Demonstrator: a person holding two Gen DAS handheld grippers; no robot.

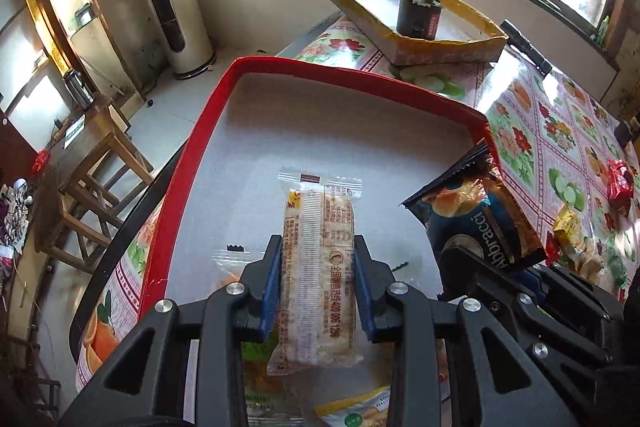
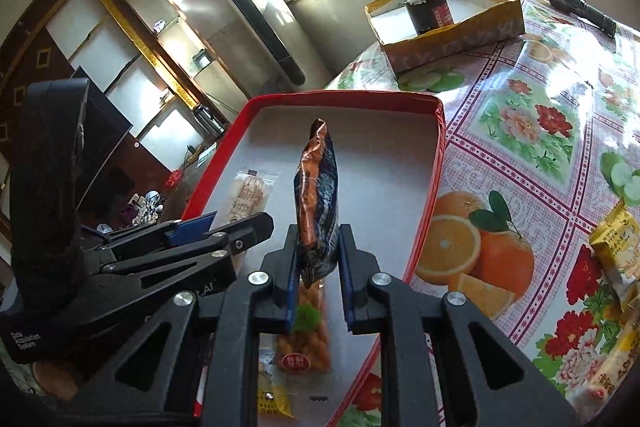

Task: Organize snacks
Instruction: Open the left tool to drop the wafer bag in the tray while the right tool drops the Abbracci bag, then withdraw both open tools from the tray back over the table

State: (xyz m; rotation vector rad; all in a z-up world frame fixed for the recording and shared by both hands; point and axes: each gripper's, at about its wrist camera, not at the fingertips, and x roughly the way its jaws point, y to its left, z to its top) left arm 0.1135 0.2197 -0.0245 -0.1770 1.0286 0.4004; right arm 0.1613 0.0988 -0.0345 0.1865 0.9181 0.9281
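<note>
since my left claw [image 1: 316, 259] is pinching the pale rice cracker packet [image 1: 316, 267] and my right claw [image 2: 318, 251] is pinching the dark blue snack bag [image 2: 318, 195], both hang over the near half of the red-rimmed tray [image 1: 360, 75]. i judge it best to lower each toward the bare far corners, well apart, clear of the orange snack packet [image 2: 308, 343] lying at the near edge. i let go only once each rests flat inside the rim.

We count two trays: one red-rimmed tray [image 2: 438, 147] at centre, one yellow-rimmed tray [image 2: 452, 39] at one o'clock; one flashlight [image 2: 582, 10] at two o'clock; two grippers.
</note>
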